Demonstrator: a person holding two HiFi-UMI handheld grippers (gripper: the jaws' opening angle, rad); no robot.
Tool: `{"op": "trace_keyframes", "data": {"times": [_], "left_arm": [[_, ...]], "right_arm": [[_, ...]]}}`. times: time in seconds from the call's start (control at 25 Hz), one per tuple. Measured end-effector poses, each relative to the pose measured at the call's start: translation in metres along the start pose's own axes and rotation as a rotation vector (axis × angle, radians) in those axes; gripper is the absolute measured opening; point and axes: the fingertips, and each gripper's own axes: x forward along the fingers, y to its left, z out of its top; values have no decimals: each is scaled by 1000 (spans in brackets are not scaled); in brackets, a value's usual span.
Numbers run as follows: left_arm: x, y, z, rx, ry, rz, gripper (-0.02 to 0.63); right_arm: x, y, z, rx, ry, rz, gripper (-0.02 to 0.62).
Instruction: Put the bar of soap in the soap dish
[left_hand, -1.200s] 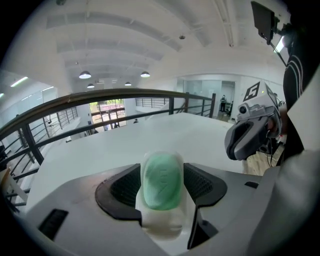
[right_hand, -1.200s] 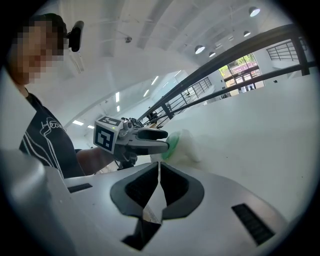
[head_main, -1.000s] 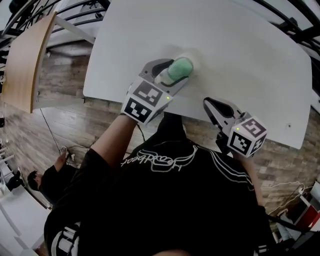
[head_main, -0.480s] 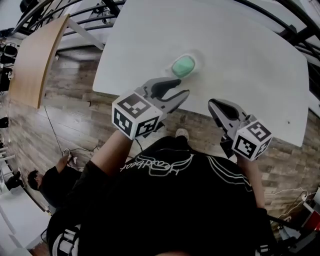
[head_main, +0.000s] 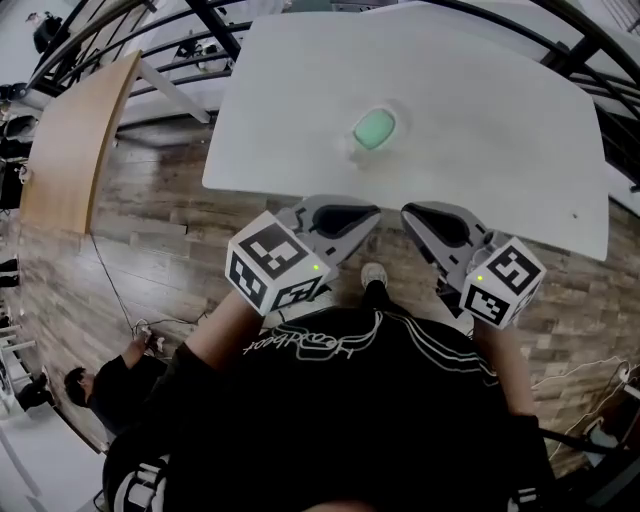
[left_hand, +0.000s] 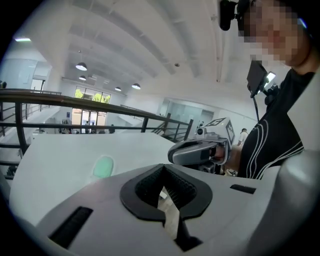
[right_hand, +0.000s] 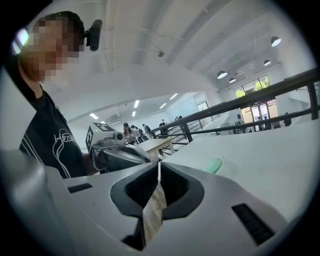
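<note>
Two sets of tongs hung side by side just off the near edge of the white surface (head_main: 500, 110), above the wood floor (head_main: 150, 200). The left tongs (head_main: 368, 214) had just been closing and stood shut with nothing between them. The right tongs (head_main: 412, 213), at their 3 o'clock, were likewise closed and empty. The green bar of soap (head_main: 374, 128) lay in the soap dish (head_main: 351, 150) at 12 o'clock, well apart from both.

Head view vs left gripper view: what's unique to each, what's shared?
Head view only: a wooden tabletop at left, and the marker cube on the left tongs. Left gripper view only: ceiling lamps, the head-mounted camera, and the left tongs' tips up close, just closed on nothing. Both: green soap bar in the soap dish on the white table, and the right tongs.
</note>
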Motion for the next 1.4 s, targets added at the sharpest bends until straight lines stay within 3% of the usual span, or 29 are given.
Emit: {"op": "trace_keyframes", "data": {"times": [0.32, 0.6, 0.92, 1.4], "left_arm": [[-76, -71, -11, 70, -51, 13, 8], [-111, -109, -19, 77, -92, -9, 8], [-130, -132, -41, 83, -105, 2, 8], [-138, -129, -51, 50, -113, 13, 8]], "right_arm": [[-26, 105, -8, -93, -37, -29, 20], [-41, 162, -10, -132, -75, -58, 20], [-43, 194, -39, -110, -62, -63, 20], [-38, 205, -43, -117, -42, -75, 20]]}}
